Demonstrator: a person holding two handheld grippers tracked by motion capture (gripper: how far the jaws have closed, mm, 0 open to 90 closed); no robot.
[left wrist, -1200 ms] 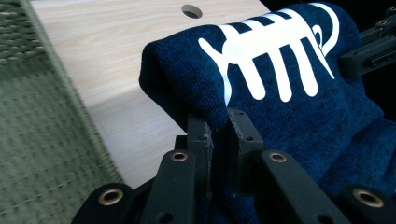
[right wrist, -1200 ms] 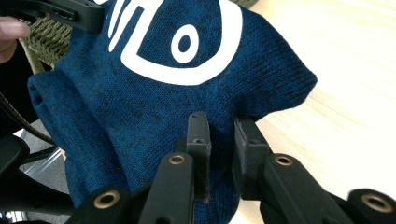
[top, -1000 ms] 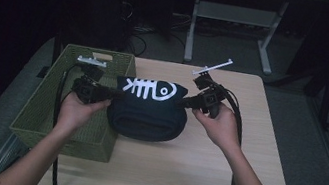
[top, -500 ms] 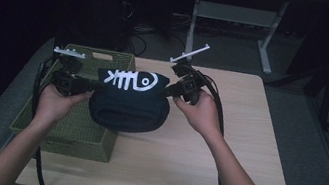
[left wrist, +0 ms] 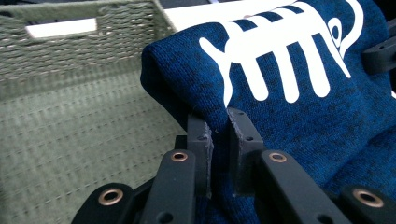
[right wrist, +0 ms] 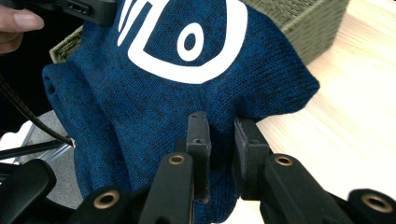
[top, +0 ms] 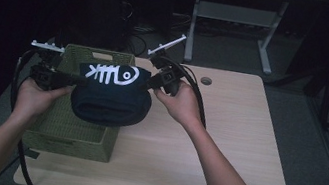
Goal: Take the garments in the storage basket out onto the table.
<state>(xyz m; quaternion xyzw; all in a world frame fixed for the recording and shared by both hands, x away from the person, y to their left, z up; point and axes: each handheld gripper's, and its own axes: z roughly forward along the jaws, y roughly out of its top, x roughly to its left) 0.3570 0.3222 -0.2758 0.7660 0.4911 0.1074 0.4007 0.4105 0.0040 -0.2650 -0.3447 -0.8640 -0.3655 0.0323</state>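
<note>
A folded dark blue sweater (top: 111,96) with a white fish-skeleton print hangs in the air between both grippers, partly over the green woven basket (top: 60,126). My left gripper (top: 71,77) is shut on the sweater's left edge; in the left gripper view its jaws pinch the knit fabric (left wrist: 261,84) at the gripper (left wrist: 219,121), with the basket's inside (left wrist: 70,121) behind. My right gripper (top: 148,84) is shut on the sweater's right edge; the right gripper view has its jaws clamped on the blue fabric (right wrist: 154,88) at the gripper (right wrist: 222,126), above the table.
The light wooden table (top: 224,148) lies bare to the right of the basket, with a cable hole (top: 206,81) near its far edge. Black cables (top: 19,83) trail from both grippers. Desk legs (top: 231,17) stand on the dark floor beyond.
Both hands have carried the sweater leftward and slightly up, from the table's middle to over the basket's right side. Both grips have stayed the same.
</note>
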